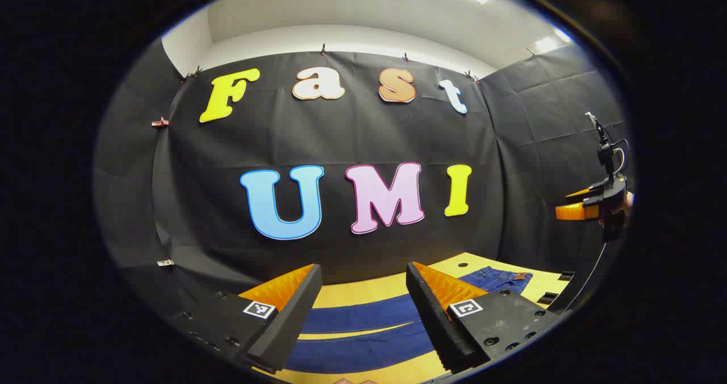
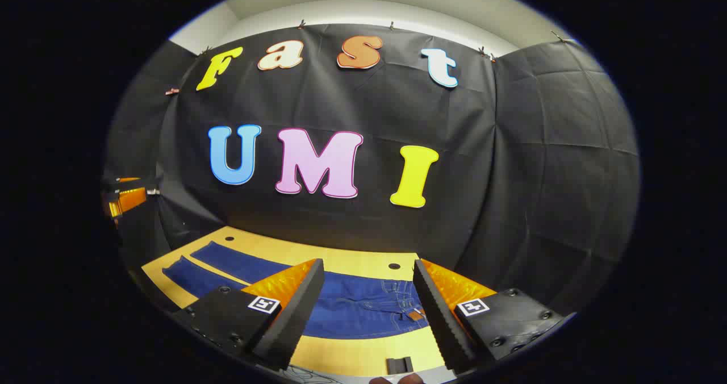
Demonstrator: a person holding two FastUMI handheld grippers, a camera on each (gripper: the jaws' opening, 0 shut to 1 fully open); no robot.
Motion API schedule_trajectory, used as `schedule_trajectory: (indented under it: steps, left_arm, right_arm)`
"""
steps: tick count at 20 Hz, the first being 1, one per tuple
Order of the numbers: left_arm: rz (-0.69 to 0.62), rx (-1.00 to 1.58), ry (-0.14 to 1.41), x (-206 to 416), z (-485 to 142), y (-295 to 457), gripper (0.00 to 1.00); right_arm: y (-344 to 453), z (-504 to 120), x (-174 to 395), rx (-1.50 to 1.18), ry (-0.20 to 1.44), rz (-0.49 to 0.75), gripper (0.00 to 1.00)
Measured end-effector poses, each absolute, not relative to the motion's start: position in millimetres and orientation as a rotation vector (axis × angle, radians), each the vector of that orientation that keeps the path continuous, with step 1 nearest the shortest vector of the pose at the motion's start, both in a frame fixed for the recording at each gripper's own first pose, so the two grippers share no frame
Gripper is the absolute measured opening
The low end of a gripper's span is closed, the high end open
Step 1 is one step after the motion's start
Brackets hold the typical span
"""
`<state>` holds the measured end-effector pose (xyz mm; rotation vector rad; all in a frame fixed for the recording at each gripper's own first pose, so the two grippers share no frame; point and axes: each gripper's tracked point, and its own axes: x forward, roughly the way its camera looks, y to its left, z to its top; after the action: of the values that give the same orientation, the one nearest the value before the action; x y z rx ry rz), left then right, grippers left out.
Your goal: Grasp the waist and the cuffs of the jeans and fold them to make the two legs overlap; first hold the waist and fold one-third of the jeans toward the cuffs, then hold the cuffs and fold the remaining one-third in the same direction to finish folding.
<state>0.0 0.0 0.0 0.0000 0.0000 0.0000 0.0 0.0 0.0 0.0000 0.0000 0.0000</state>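
jeans [image 2: 363, 310] flat, legs apart

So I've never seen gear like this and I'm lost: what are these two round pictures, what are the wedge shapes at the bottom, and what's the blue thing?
A person holds a two-finger gripper in each hand, and a camera rides on each one. The wedges are each gripper's own fingers. The left gripper and right gripper are both open, holding nothing, above the table. The blue thing is a pair of jeans lying flat, legs spread apart. At the right edge of the left gripper view, the right gripper shows farther off.
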Motion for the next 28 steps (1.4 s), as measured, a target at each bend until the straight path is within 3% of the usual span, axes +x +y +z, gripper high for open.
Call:
schedule_trajectory:
  steps: [28]
  left_arm:
    - [-0.031, 0.039, 0.066, -26, -37, 35, 0.96]
  right_arm:
    - [33, -18, 8, -0.103, 0.02, 0.07, 0.97]
